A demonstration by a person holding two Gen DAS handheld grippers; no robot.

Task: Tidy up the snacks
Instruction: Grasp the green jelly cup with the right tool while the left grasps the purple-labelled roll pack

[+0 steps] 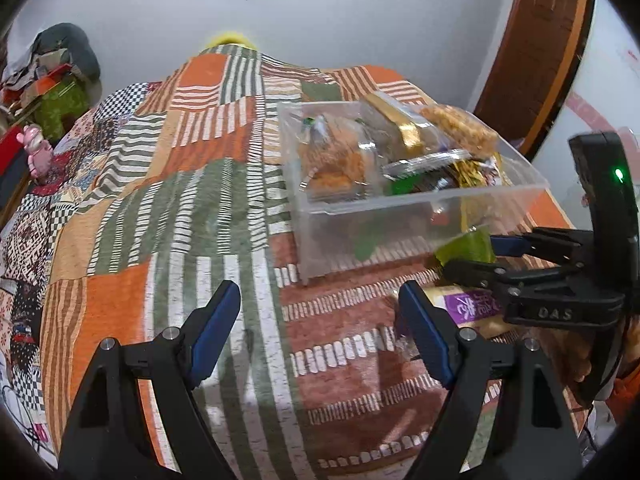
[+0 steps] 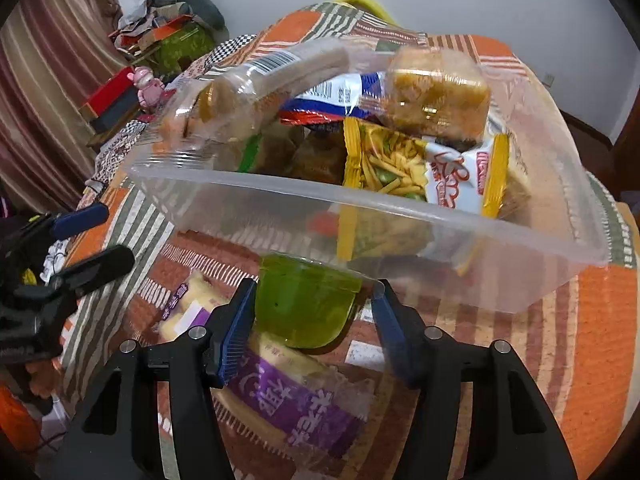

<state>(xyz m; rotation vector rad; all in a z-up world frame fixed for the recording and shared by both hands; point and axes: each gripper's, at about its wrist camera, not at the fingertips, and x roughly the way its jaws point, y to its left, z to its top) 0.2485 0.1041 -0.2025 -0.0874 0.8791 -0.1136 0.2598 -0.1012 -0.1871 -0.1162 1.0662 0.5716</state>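
Right gripper [image 2: 314,312] holds the green jelly cup [image 2: 306,300] between its fingers, just before the bin [image 2: 400,216], poised for loading (most snacks already inside). Left gripper [image 1: 320,328], wide open and empty, waits beside the bin; purple packet [image 2: 288,396] lies below the cup.

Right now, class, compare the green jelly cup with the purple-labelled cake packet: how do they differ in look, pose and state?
1. The green jelly cup is a translucent tub; the purple-labelled cake packet is a flat wrapper.
2. The cup sits between the right hand-held gripper fingers; the packet lies on the patchwork cloth beneath.

Both are outside the clear plastic bin.
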